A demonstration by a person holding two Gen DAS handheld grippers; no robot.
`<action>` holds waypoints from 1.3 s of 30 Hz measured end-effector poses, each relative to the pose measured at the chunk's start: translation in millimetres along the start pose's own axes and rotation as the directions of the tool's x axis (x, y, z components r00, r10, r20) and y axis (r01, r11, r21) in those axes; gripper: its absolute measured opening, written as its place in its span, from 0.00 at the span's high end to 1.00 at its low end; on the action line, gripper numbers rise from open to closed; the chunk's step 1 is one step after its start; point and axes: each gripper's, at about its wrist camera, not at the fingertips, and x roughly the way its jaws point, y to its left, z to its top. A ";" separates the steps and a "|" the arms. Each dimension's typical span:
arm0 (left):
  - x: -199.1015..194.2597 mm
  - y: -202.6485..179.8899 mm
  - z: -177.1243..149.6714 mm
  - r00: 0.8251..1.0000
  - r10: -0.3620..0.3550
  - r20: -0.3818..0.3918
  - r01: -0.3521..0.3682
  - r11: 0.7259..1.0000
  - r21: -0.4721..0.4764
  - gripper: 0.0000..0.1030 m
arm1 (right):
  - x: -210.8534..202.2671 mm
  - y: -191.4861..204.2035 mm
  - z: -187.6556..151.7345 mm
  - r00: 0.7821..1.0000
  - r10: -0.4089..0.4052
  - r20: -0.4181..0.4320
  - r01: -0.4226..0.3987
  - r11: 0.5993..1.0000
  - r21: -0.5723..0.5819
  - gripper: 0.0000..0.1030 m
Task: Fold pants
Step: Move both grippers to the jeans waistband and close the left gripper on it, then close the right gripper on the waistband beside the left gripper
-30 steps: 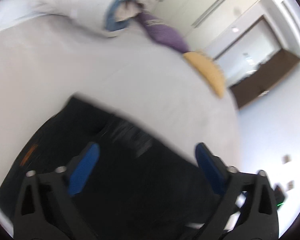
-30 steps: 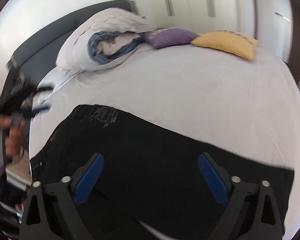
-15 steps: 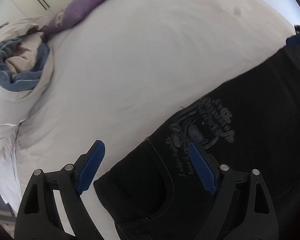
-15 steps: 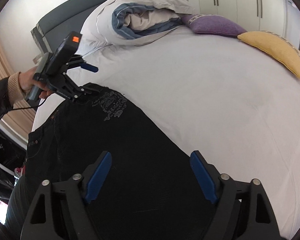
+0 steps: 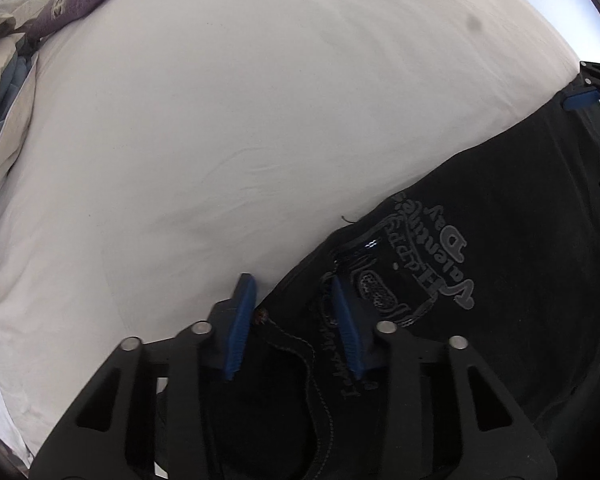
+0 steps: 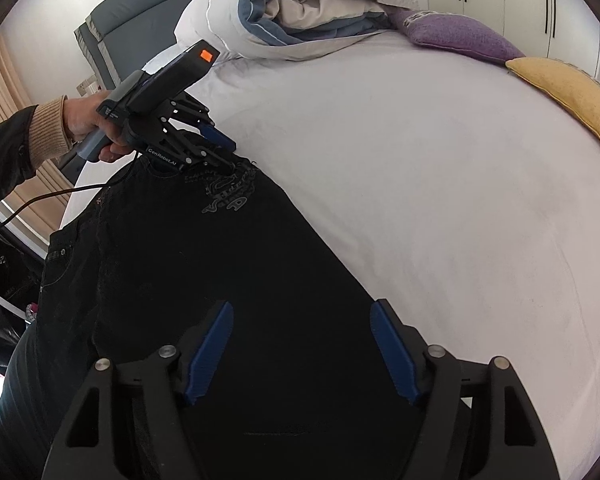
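We see the black pants (image 6: 228,280) lying flat on the white bed (image 6: 440,200), their lower legs cut off by the frame. The left gripper (image 5: 294,300) has its jaws narrowed around the waistband corner, though we cannot tell whether they actually pinch it. The right gripper (image 6: 302,344) hovers with jaws spread above the leg fabric.

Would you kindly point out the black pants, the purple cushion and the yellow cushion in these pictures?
black pants (image 6: 228,280): right wrist view, on the flat dark fabric mid-leg.
purple cushion (image 6: 456,34): right wrist view, on the middle of its top face.
yellow cushion (image 6: 568,88): right wrist view, on its upper surface.
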 end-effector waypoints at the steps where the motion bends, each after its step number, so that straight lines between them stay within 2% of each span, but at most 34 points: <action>1: 2.1 3.6 2.6 1.000 -0.008 0.000 0.008 1.000 0.000 0.75 | 1.0 0.3 1.2 1.000 -0.003 -0.003 0.003 1.000 -0.004 0.33; 2: 0.3 0.4 0.5 1.000 -0.016 0.010 0.016 1.000 0.000 0.83 | 1.0 0.6 2.1 1.000 -0.008 -0.004 0.008 1.000 -0.006 0.33; 6: -14.8 -21.0 -19.0 0.997 0.035 0.072 -0.035 0.999 -0.006 0.90 | 6.8 5.1 10.3 1.000 -0.011 -0.011 0.011 0.999 -0.034 0.38; 8: -21.5 -24.6 -26.9 0.992 0.060 0.111 -0.059 0.998 -0.012 0.92 | 10.8 7.9 15.2 1.000 -0.012 -0.016 0.011 0.998 -0.060 0.43; 13: -53.2 -39.5 -59.9 0.970 0.097 0.221 -0.096 0.995 -0.015 0.94 | 27.8 10.1 33.8 0.999 -0.015 -0.034 0.012 0.996 -0.090 0.44; 19: -82.9 -39.7 -84.8 0.951 0.108 0.289 -0.114 0.993 0.004 0.94 | 45.2 15.4 53.8 0.998 -0.014 -0.060 0.006 0.992 -0.126 0.47; 20: -90.3 -54.7 -77.2 0.948 0.109 0.298 -0.115 0.993 0.002 0.94 | 47.5 16.5 54.9 0.998 -0.015 -0.065 0.006 0.992 -0.128 0.51; 24: -102.0 -46.8 -65.7 0.942 0.103 0.319 -0.107 0.994 -0.004 0.94 | 59.8 22.1 60.4 0.994 -0.043 -0.098 0.028 0.988 -0.155 0.70; 26: -103.8 -44.1 -68.5 0.941 0.103 0.321 -0.108 0.994 -0.004 0.94 | 60.6 25.3 61.0 0.994 -0.038 -0.100 0.022 0.987 -0.161 0.85; 28: -105.3 -43.4 -68.2 0.939 0.106 0.327 -0.108 0.994 -0.013 0.94 | 58.2 31.8 62.0 0.995 -0.042 -0.093 0.025 0.984 -0.175 0.93; 31: -108.5 -41.5 -71.7 0.935 0.102 0.339 -0.099 0.995 -0.026 0.94 | 52.5 41.7 61.1 0.996 -0.041 -0.079 0.025 0.980 -0.198 0.96; 39: -123.2 -50.6 -86.6 0.926 0.093 0.366 -0.088 0.996 -0.031 0.94 | 42.7 83.8 59.1 0.996 -0.073 -0.051 0.057 0.963 -0.263 0.96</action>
